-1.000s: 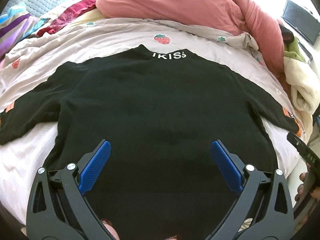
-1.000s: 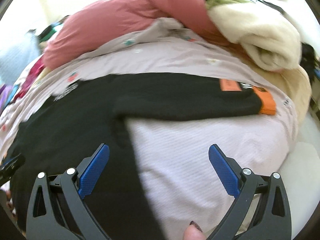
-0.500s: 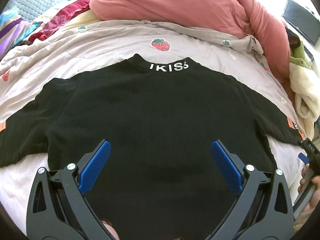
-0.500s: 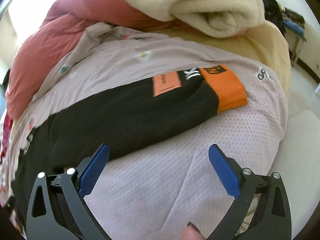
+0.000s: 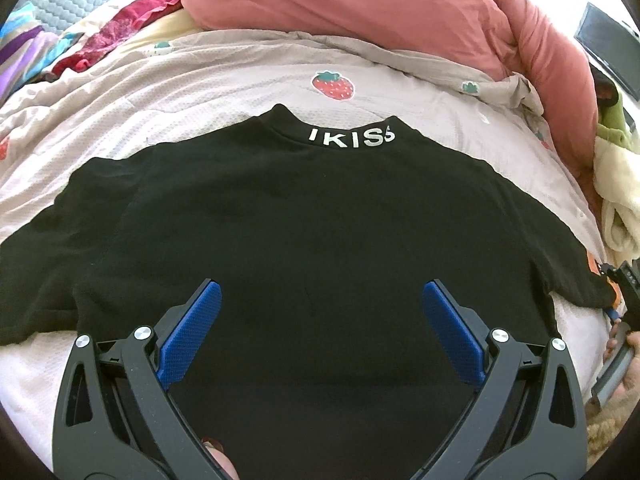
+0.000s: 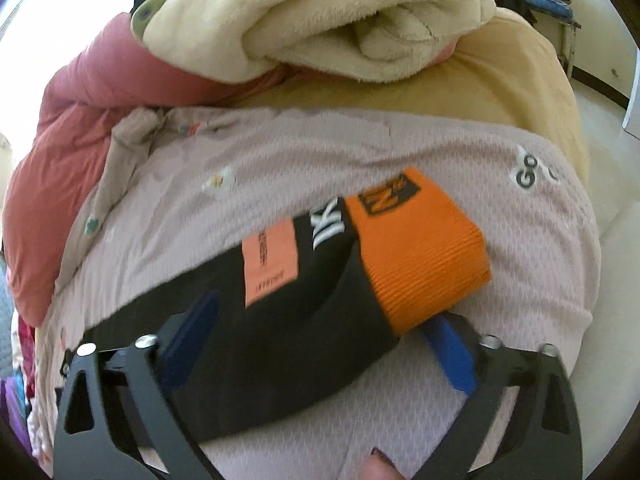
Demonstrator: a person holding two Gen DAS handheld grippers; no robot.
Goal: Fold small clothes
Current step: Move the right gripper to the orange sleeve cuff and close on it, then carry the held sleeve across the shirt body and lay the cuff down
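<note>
A black long-sleeved top (image 5: 312,240) with white lettering on its collar lies flat on the bed, back side up, sleeves spread out. My left gripper (image 5: 320,300) is open and empty, hovering over the lower middle of the top. My right gripper (image 6: 320,320) is open and straddles the end of the right sleeve (image 6: 280,320), whose orange ribbed cuff (image 6: 420,256) lies between the blue pads. The right pad (image 6: 452,352) is partly under the cuff. The right gripper (image 5: 620,300) also shows at the far right edge of the left wrist view.
The bed has a pale pink sheet (image 5: 200,92) with strawberry prints. A pink duvet (image 5: 400,12) is bunched at the back. A cream fleece blanket (image 6: 320,20) is piled beyond the sleeve. Colourful clothes (image 5: 80,40) lie at the back left.
My right gripper has swung from the shirt's side to the right sleeve end and moved down around the cuff. My left gripper has drifted slightly nearer over the shirt.
</note>
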